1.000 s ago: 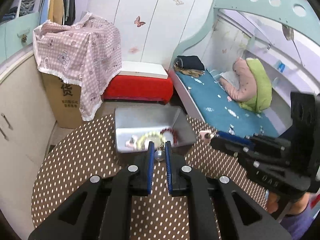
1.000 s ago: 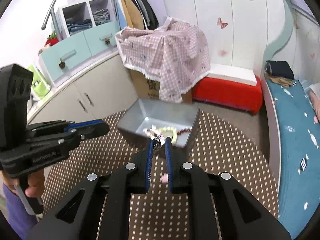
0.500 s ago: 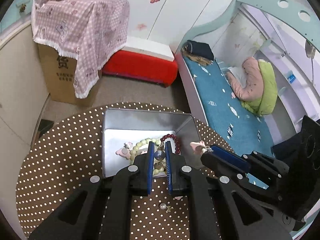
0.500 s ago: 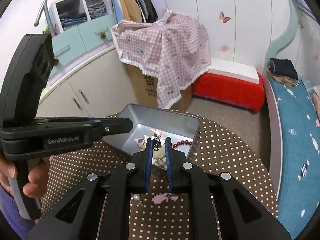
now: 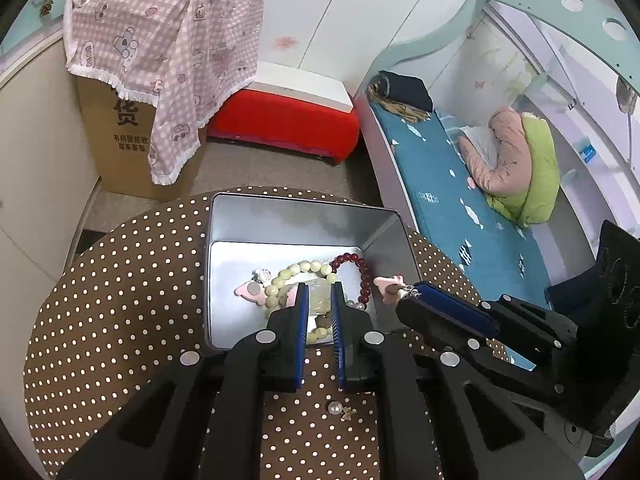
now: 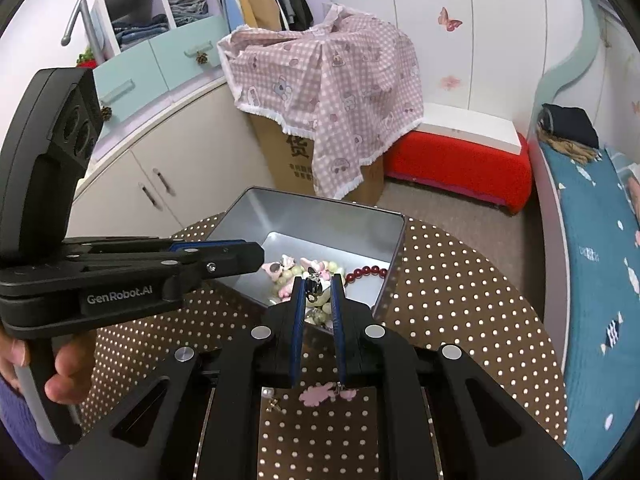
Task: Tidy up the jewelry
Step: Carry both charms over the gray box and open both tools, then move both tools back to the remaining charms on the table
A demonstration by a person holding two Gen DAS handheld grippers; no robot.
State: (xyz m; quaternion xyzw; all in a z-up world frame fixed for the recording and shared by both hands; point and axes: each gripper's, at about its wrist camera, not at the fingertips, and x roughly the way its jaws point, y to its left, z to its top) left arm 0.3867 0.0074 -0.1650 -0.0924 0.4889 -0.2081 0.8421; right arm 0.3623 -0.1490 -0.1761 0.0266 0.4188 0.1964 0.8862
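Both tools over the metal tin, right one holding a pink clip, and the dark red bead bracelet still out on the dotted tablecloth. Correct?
Not quite: the dark red bead bracelet already lies inside the metal tin, beside the pale green beads, as the left wrist view shows. The right tool does hold a pink clip.

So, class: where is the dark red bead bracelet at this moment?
The dark red bead bracelet lies inside the metal tin, at its right side beside the pale green bead bracelet; neither gripper touches it.

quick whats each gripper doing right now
left gripper: closed on a small pale bead, hard to make out
right gripper: closed on a pink clip by its silver fitting
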